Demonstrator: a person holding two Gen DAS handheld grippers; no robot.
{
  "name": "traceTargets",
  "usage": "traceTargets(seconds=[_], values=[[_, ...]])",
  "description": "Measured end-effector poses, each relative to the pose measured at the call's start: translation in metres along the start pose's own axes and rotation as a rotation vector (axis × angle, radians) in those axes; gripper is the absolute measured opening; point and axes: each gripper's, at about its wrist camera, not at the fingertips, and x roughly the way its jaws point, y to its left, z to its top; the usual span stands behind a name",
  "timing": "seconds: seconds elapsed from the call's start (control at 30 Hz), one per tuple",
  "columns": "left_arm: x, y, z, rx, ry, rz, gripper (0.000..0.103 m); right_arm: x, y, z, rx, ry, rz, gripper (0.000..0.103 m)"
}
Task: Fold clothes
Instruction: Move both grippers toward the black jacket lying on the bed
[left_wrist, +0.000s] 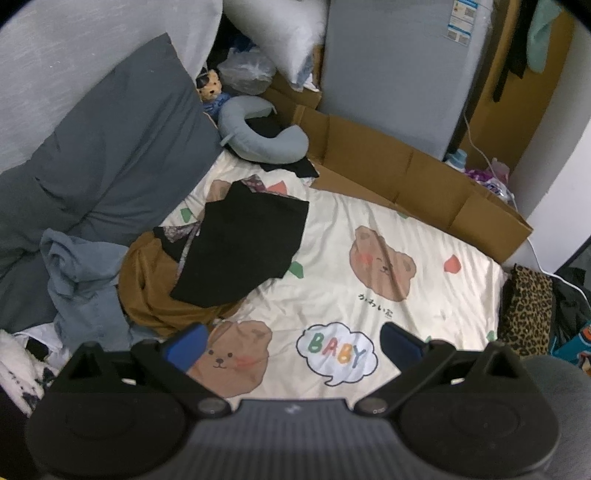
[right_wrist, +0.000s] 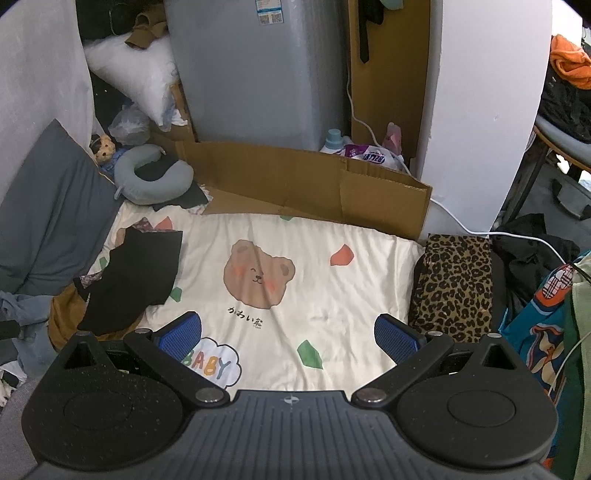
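Our left gripper (left_wrist: 291, 345) and right gripper (right_wrist: 288, 334) hover wide open, empty, over the cream bear-print bed sheet (right_wrist: 314, 258); crumpled black cloth garment (left_wrist: 240, 243) lies by its left edge.

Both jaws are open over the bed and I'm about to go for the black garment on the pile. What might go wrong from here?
1. The black garment lies on top of a brown garment and a patterned piece, so a deep pinch may lift two layers.
2. The open left gripper hovers over the thin bear-print sheet; a low approach may snag it.
3. The folded leopard-print cloth sits at the bed edge near the right gripper; a wide swing may knock it off.
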Motion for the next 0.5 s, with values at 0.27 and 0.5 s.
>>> traceTargets(seconds=[0.27, 0.5], values=[[0.01, 0.013, 0.002, -0.025, -0.003, 0.002, 0.097, 0.007, 0.002, 0.006, -0.029, 0.008, 0.015, 0.103], [0.017, 0.024, 0.014, -0.039, -0.028, 0.013, 0.096, 0.016, 0.005, 0.017, -0.028, 0.012, 0.043, 0.103]])
